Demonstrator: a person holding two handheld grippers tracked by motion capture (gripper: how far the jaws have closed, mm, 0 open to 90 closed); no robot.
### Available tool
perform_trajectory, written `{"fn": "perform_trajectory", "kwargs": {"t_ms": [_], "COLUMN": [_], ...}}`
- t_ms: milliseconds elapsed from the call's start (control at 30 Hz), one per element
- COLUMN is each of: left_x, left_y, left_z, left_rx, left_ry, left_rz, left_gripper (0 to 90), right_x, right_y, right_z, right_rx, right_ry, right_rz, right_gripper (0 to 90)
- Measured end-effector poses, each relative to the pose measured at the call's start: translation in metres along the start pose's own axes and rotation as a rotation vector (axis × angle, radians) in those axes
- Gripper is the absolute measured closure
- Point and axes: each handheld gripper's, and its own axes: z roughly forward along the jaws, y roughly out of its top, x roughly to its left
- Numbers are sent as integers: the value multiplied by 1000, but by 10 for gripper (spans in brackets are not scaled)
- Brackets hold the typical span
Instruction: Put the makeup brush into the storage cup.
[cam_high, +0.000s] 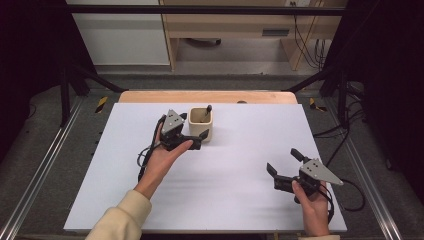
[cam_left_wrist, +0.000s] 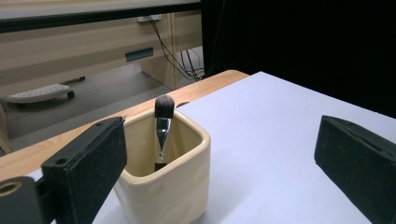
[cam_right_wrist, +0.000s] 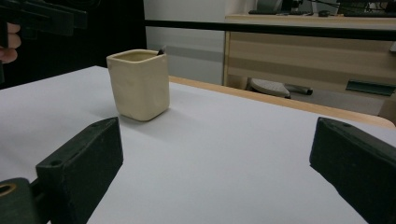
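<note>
A cream square cup (cam_high: 201, 125) stands on the white table top (cam_high: 235, 200), toward the back and left of the middle. A makeup brush (cam_high: 207, 111) with a dark bristle head stands in it, bristles up. In the left gripper view the cup (cam_left_wrist: 163, 186) and the brush (cam_left_wrist: 163, 121) are close ahead. My left gripper (cam_high: 194, 125) is open right beside the cup, its jaws wide apart and not pressing on it. My right gripper (cam_high: 283, 161) is open near the front right, with nothing between its jaws. It faces the cup (cam_right_wrist: 138, 84) from a distance.
The table's wooden back edge (cam_high: 207, 96) runs behind the cup. Beyond it stand a desk (cam_high: 235, 25) and hanging cables (cam_high: 307, 45). Black frame posts (cam_high: 65, 85) rise at both sides. Each gripper's cable trails on the table beside the hand.
</note>
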Motion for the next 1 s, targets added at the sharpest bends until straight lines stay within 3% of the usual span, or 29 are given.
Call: {"fn": "perform_trajectory", "kwargs": {"t_ms": [100,667,1000], "left_x": [-2,-10,-4], "left_y": [1,-1,-8], "left_z": [-4,-24,-39], "left_rx": [3,0,-22], "left_ry": [-25,-89,-67], "left_rz": [-18,20,50], "left_gripper": [17,18,19], "right_x": [0,-1,-1], "right_y": [0,0,-1], "right_z": [0,1,1], "right_rx": [0,-1,1], "right_ry": [2,4,4], "right_rz": [0,-7,-3], "right_gripper": [30,30,30]}}
